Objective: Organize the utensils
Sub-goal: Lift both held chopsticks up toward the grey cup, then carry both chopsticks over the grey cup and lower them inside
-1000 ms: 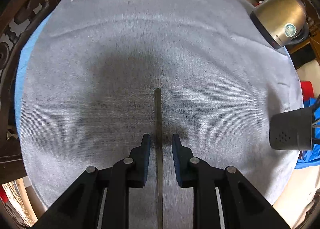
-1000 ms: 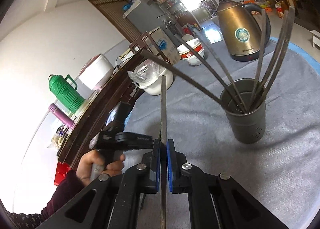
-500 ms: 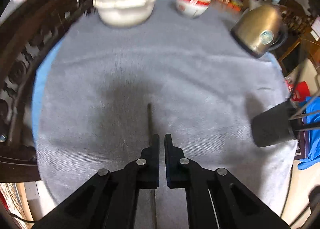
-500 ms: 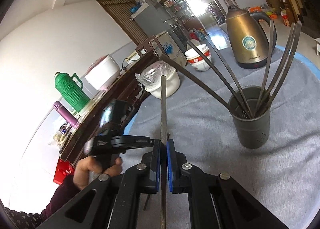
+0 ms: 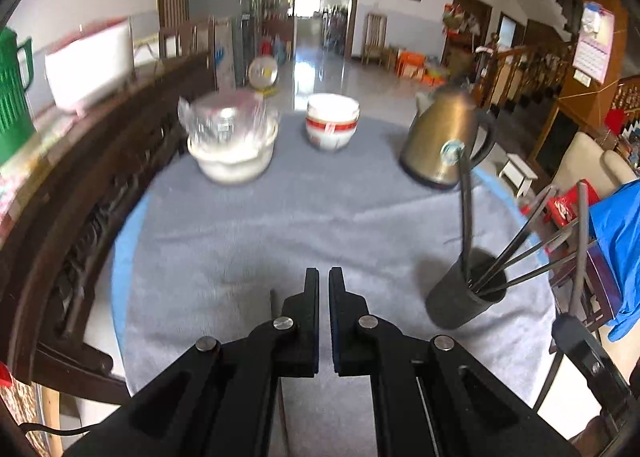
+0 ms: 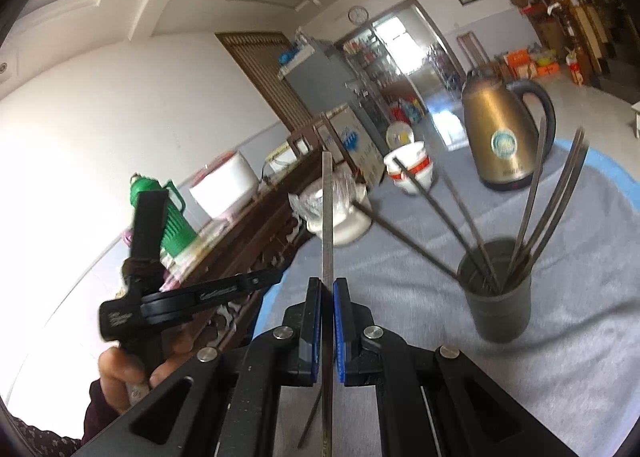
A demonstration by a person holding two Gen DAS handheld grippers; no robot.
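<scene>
Chopstick point(image 6: 327, 217) is pinched between the blue pads of the right gripper point(image 6: 328, 297), and it stands straight up toward 12 o'clock in the right wrist view, its tip high above the table. One more chopstick point(image 5: 273, 302) lies flat on the grey cloth point(image 5: 320, 225). In the left wrist view only a short dark piece of it shows, at 9 o'clock just beside the left finger; the rest is hidden under the black frame. The left gripper point(image 5: 324, 297) is above the cloth with its jaws pressed almost together, only a narrow slit between them, and nothing is seen inside.

At 3 o'clock from the left gripper stands a dark holder cup point(image 5: 466, 297), and several chopsticks point(image 5: 520, 253) lean out of it in a fan. In the right wrist view the same cup point(image 6: 500, 305) is at 3 o'clock from the held chopstick, near but apart.

Farther, at 1 o'clock, a golden kettle point(image 5: 444, 145) stands on the cloth. At 12 o'clock there are stacked white bowls with a red band point(image 5: 332, 125), and at 11 o'clock a white bowl covered with plastic film point(image 5: 232, 145). A dark wooden rail point(image 5: 100, 185) follows the table at 9 o'clock. The person's left hand point(image 6: 132, 373) grips the handle of the left tool.
</scene>
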